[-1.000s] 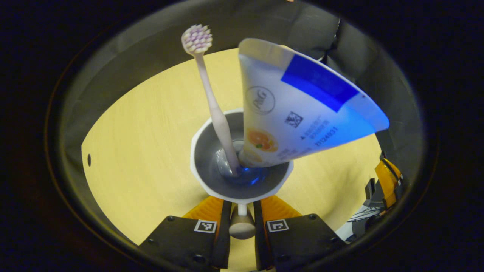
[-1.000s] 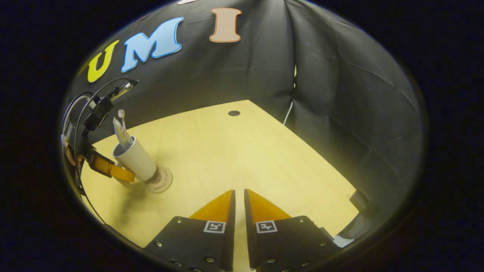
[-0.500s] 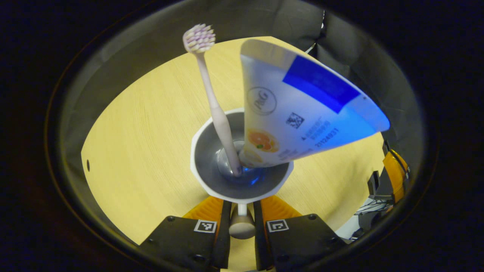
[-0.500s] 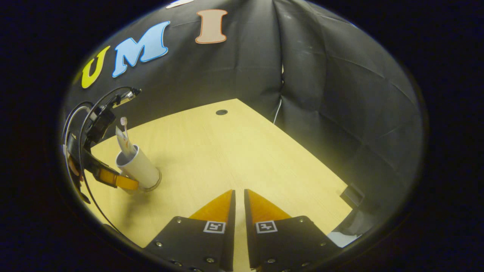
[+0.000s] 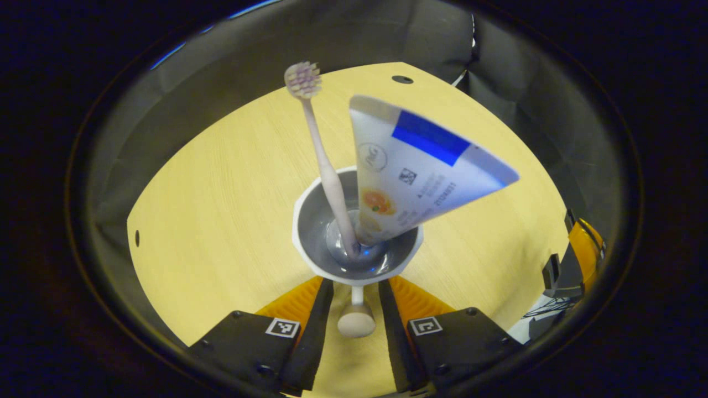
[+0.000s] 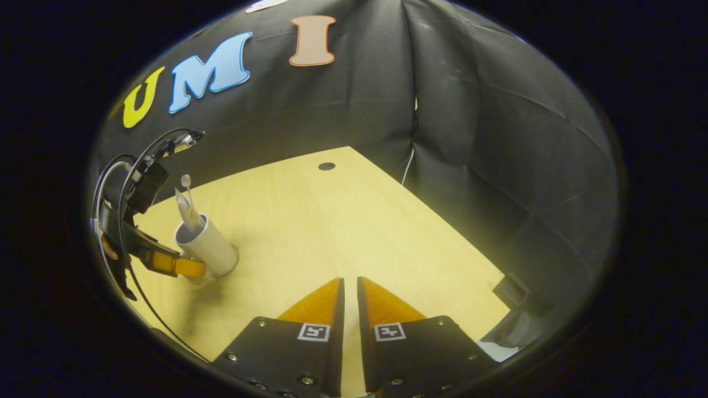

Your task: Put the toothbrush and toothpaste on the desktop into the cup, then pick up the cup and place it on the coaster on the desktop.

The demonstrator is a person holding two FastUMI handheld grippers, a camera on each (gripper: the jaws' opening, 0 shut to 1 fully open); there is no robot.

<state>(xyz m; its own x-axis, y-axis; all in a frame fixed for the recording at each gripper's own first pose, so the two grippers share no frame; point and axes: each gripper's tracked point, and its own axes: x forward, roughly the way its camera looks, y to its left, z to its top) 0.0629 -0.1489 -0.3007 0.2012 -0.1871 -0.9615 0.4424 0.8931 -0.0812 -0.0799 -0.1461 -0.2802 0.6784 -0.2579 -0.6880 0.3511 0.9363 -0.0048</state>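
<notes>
Two things stand in the cup (image 5: 358,251): the toothbrush (image 5: 323,166), bristles up toward the upper middle of the left gripper view, and the toothpaste (image 5: 412,171), cap end down and flat crimped end fanning out to the right. The cup sits in the middle of that frame, seen from above, on the pale wooden desktop (image 5: 221,210). The left gripper (image 5: 357,296) is at the bottom centre with its fingers apart; the cup's handle (image 5: 357,320) lies in the gap between them, with a strip of desktop showing on either side, so neither finger presses it.

In the right gripper view the cup (image 6: 209,249) stands at the left of the frame, and its foot hides whatever it rests on, so the coaster cannot be made out. The left gripper (image 6: 182,267) is just beside it. The right gripper (image 6: 349,287) is at the bottom centre, fingers drawn together with only a thin slit between them and nothing held, well apart from the cup.
</notes>
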